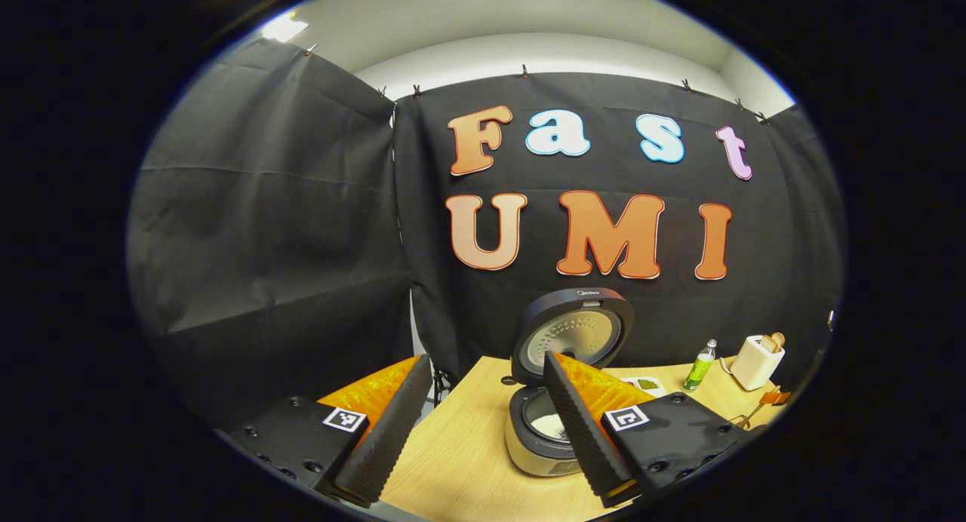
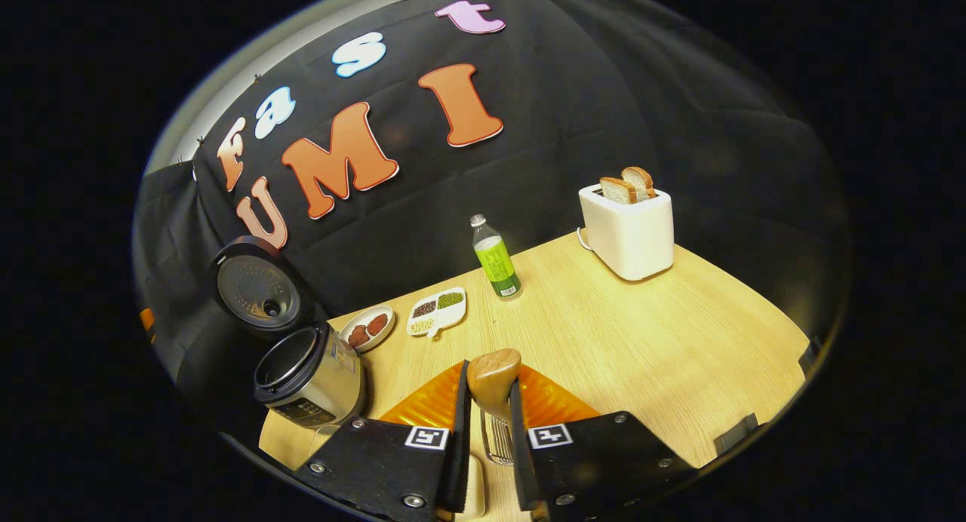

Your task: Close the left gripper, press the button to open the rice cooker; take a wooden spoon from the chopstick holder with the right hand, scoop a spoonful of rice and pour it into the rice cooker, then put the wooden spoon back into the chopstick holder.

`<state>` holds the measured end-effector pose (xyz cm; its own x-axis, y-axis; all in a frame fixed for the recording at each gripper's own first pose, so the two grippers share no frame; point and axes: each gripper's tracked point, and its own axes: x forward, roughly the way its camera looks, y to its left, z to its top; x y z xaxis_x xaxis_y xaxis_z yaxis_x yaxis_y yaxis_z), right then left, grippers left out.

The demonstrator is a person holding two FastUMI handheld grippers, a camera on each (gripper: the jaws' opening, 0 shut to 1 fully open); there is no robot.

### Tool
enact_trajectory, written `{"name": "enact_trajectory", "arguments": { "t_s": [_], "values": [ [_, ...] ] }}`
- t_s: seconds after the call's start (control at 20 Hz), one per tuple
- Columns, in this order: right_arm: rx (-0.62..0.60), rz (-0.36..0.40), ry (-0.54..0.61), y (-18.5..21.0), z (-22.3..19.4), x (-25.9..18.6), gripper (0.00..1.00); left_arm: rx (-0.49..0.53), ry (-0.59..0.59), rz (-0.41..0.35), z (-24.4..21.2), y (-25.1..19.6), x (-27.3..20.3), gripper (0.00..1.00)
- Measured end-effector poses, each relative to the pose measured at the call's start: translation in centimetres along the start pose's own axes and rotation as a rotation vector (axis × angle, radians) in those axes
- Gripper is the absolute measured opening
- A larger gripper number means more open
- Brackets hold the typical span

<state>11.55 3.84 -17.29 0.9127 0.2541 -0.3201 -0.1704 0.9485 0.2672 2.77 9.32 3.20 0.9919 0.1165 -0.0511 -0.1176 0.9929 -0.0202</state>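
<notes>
Right claw (image 2: 489, 424) is clenching the wooden spoon (image 2: 493, 377) handle above the chopstick holder (image 2: 496, 437); left claw (image 1: 483, 424) is hanging released. Rice cooker (image 2: 308, 375) is standing open on the worktop (image 2: 664, 341), so scooping rice likely comes next
</notes>
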Motion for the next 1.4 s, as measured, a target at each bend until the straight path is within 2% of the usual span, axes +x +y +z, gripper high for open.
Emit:
{"name": "enact_trajectory", "arguments": {
  "t_s": [0.15,0.2,0.35,0.45,0.6,0.9,1.3,1.4],
  "values": [
    [-0.036,-0.036,-0.045,-1.3,2.2,-0.7,0.43,0.000,0.003,-0.011,-0.1,-0.7,-0.2,0.98],
    [-0.053,-0.052,-0.060,-1.7,3.0,-0.9,0.65,-0.001,0.003,-0.015,-0.2,-1.0,-0.2,0.96],
    [-0.112,-0.105,-0.092,-3.1,5.4,-2.0,0.84,-0.008,0.003,-0.031,-0.2,-1.8,0.0,0.99],
    [-0.160,-0.166,-0.123,-4.5,7.3,-3.0,0.93,-0.008,0.003,-0.038,-0.3,-2.2,0.0,0.96],
    [-0.203,-0.207,-0.158,-5.0,9.9,-5.0,0.94,-0.010,0.001,-0.046,-0.1,-2.7,0.3,0.99],
    [-0.255,-0.189,-0.226,-1.6,14.4,-9.2,0.94,-0.021,-0.025,-0.070,1.7,-4.7,2.5,0.99],
    [-0.338,-0.189,-0.285,1.1,16.7,-11.7,0.94,-0.093,-0.102,-0.151,9.0,-9.8,9.8,0.96],
    [-0.343,-0.190,-0.285,1.3,16.6,-11.9,0.94,-0.079,-0.133,-0.156,11.4,-10.8,12.3,1.00]
  ]
}}
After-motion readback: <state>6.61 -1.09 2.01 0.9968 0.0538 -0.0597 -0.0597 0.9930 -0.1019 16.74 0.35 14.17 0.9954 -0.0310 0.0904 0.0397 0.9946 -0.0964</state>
